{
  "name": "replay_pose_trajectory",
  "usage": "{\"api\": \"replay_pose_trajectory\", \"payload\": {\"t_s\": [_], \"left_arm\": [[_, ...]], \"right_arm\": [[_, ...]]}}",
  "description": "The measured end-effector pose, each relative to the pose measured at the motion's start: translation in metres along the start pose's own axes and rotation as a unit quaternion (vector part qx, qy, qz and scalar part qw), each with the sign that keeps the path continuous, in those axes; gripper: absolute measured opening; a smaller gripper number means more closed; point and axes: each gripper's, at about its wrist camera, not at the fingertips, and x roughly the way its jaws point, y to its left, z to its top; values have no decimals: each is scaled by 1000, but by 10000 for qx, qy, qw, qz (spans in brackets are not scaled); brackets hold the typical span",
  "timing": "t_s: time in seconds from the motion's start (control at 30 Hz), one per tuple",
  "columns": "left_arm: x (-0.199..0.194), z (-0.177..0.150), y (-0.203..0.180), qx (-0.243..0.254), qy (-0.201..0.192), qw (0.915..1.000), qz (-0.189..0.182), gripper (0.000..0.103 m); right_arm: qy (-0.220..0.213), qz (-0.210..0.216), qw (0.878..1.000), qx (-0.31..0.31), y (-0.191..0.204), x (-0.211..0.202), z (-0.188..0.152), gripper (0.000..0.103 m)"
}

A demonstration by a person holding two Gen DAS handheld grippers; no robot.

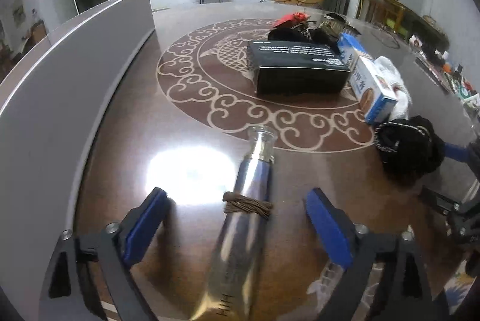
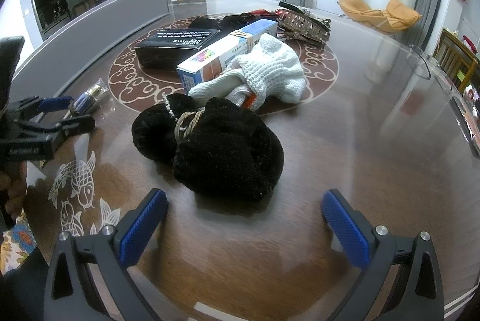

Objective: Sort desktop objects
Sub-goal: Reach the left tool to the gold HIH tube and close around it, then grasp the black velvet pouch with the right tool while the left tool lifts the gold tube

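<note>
A clear glass bottle [image 1: 249, 171] with a brown cord [image 1: 247, 205] wound round it lies on the brown patterned table [image 1: 135, 117]. It lies lengthwise between the fingers of my left gripper [image 1: 235, 198], which is open with a gap on each side of the bottle. From the right wrist view the same bottle [image 2: 90, 96] and left gripper [image 2: 75, 111] sit at the far left. My right gripper [image 2: 244, 195] is open with its fingers apart from a black fluffy bundle [image 2: 222, 144] tied with cord, which lies just ahead of them.
Mid-table lie a black box [image 1: 297, 66], a blue-and-white box [image 1: 369, 78] and a white knitted piece [image 2: 270, 69]. Behind them sit woven clips [image 2: 303, 21] and dark and red items. A grey panel [image 1: 75, 66] curves along the left edge.
</note>
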Motion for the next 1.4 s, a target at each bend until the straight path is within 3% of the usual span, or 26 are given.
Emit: {"api": "replay_pose_trajectory", "payload": {"t_s": [0.23, 0.4, 0.5, 0.57, 0.67, 0.73, 0.8, 0.93, 1.13, 1.27, 1.3, 1.37, 1.4], "left_arm": [[1, 1, -2, 33, 3, 10000, -40, 103], [1, 1, -1, 34, 4, 10000, -41, 103], [1, 1, -1, 29, 2, 10000, -39, 103], [1, 1, -1, 26, 0, 10000, -39, 103], [1, 1, -2, 25, -2, 10000, -25, 103], [1, 1, -2, 30, -1, 10000, -27, 103], [1, 1, -2, 37, 1, 10000, -24, 103], [0, 0, -3, 48, 0, 10000, -32, 103], [1, -1, -3, 33, 1, 10000, -6, 103], [0, -3, -3, 80, 14, 10000, -36, 103], [0, -3, -3, 106, 17, 9999, -55, 103], [0, -4, -3, 180, 46, 9998, -91, 103], [-1, -4, -4, 217, 21, 9997, -115, 98]], "right_arm": [[316, -149, 9993, 165, -26, -3, 0, 103], [297, -725, 9919, 1003, -72, 9, 16, 103], [463, -1169, 9735, 1910, -98, 1, 13, 103], [197, -789, 9707, 2261, -95, -16, 6, 103], [-196, 233, 9679, 2495, -66, -32, 2, 103], [-199, 572, 9681, 2432, -44, -29, 8, 103], [-53, 627, 9714, 2290, -24, -14, 21, 103], [175, 131, 9853, 1692, 15, 12, 44, 103], [454, -494, 9949, 749, 36, 23, 46, 103], [343, -596, 9937, 887, 21, 19, 42, 103], [291, -639, 9930, 947, 16, 17, 40, 101], [90, -706, 9925, 989, 7, 10, 32, 74], [44, -719, 9924, 994, 4, 8, 32, 66]]}}
